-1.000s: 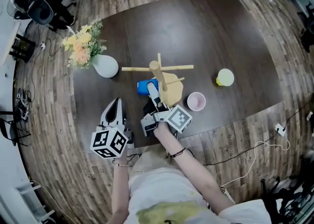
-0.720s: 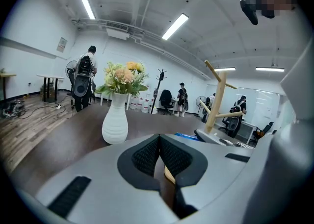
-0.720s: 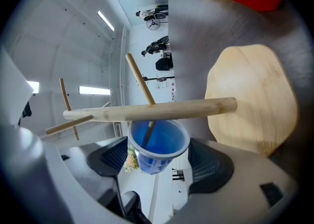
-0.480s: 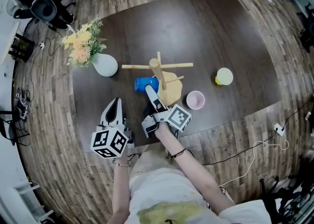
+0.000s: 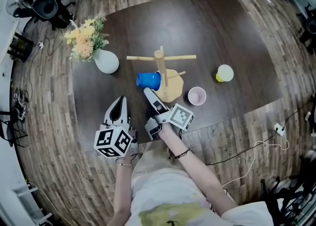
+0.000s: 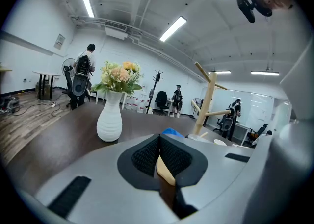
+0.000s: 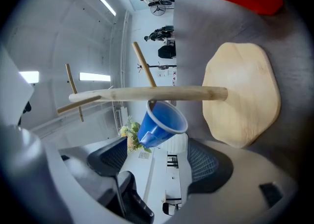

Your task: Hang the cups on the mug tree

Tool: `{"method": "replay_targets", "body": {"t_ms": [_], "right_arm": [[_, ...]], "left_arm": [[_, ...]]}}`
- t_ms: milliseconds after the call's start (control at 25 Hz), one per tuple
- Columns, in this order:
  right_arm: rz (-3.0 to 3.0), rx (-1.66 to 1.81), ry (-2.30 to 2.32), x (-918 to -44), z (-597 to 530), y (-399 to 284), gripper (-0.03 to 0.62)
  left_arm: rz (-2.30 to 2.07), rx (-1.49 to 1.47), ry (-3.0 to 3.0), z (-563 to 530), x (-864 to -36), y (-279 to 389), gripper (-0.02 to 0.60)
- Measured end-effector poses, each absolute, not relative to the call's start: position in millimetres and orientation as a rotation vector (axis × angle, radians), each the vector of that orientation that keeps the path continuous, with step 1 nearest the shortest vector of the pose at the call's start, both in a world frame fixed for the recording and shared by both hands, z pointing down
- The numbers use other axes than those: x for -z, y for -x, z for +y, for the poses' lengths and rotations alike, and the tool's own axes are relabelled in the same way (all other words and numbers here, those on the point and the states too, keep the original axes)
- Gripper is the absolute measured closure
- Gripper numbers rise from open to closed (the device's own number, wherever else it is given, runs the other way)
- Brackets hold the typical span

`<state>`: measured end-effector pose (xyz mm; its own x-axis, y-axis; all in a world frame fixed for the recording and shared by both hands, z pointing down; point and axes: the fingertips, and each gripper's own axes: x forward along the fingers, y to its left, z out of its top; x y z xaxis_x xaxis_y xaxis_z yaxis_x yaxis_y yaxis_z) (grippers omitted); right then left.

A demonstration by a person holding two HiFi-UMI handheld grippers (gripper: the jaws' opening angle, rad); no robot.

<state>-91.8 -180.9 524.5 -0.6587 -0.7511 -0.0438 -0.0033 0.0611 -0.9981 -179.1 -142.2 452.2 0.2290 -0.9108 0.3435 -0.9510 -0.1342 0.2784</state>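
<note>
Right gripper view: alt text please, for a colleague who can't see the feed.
A blue cup hangs on the wooden mug tree, just beyond the open, empty jaws of the right hand-held gripper. The view is rolled sideways, so the trunk runs across the frame and the tree's base sits at right on the dark table.

Table (image 5: 207, 27): dark brown, plain.
Floor (image 5: 276, 141): grey-brown planks with streaky grain.
Mug tree (image 5: 173, 87): pale bare wood all over.
Cup at 9 o'clock of the tree's post (image 5: 148, 80): bright blue.
Cup at 4 o'clock (image 5: 197, 95): pale pink inside, with a red wall in the right gripper view.
Cup at 3 o'clock (image 5: 225, 73): yellow, paler inside.
Vase (image 5: 106, 61): white.
Flowers (image 5: 85, 34): yellow and peach blooms, green leaves.
Left gripper (image 5: 118, 105): light grey shell, black mesh pads, cube of black-and-white squares.
Right gripper (image 5: 150, 94): same colours and same cube pattern.
</note>
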Motion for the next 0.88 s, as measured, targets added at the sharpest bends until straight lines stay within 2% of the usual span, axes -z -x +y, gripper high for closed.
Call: {"method": "replay_targets", "body": {"t_ms": [200, 360, 560, 880], "right_arm": [[1.853, 1.623, 0.745, -522.6, -167.4, 94.0, 0.221], [1.95, 1.538, 0.753, -513.7, -155.9, 89.2, 0.357], [2.017, 1.47, 0.869, -518.5, -143.4, 75.0, 0.488], [2.189, 1.275, 1.097, -511.1, -124.7, 52.2, 0.559]], "left_arm": [[-1.677, -0.135, -2.096, -134.9, -457.9, 179.6, 0.558], [-1.638, -0.144, -2.131, -130.4, -459.9, 178.1, 0.558], [-1.569, -0.17, -2.177, -122.7, -467.3, 173.8, 0.558], [-1.471, -0.185, -2.257, -109.6, -469.6, 168.9, 0.558]]}}
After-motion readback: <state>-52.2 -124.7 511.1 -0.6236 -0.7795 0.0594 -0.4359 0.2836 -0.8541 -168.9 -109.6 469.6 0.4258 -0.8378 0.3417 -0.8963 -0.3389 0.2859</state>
